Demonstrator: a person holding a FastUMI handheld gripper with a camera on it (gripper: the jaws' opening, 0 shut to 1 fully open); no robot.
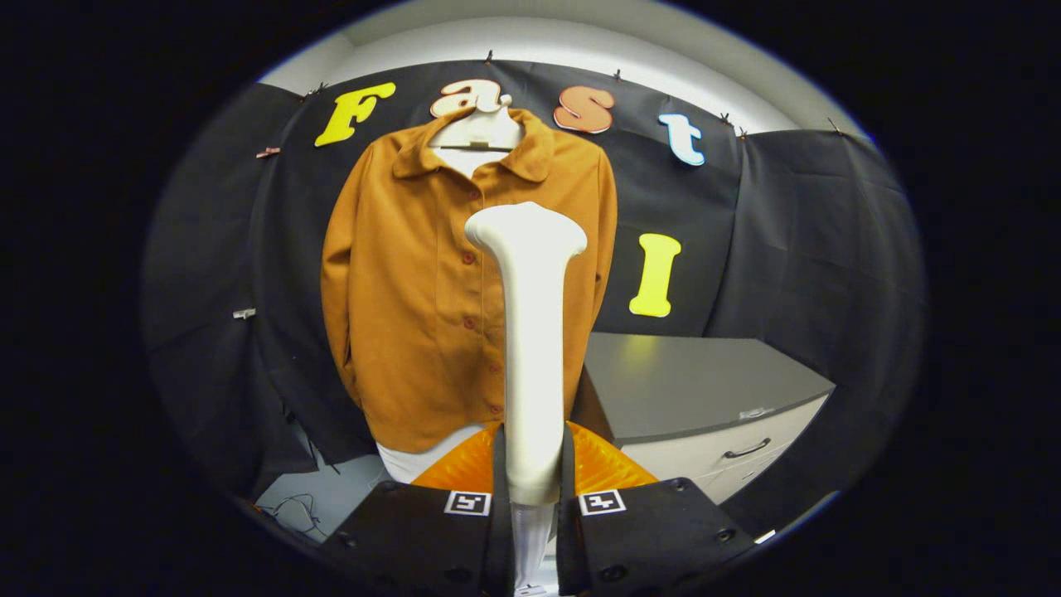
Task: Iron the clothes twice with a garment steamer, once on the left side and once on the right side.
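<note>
An orange-brown buttoned jacket point(414, 290) hangs on a white mannequin form point(479, 133) against the booth's back wall. A white garment steamer point(530, 332) stands upright between my fingers, its handle gripped low down and its wide head point(526, 228) raised in front of the jacket's button line, at chest height. My gripper point(530, 485) is shut on the steamer's handle, one finger pressing each side. The steamer hides the lower middle of the jacket. How far the head is from the cloth cannot be told.
A grey-topped cabinet with white drawers point(704, 390) stands to the right of the jacket. Cables lie on the pale floor point(307, 506) at the lower left. Black cloth walls close in on both sides.
</note>
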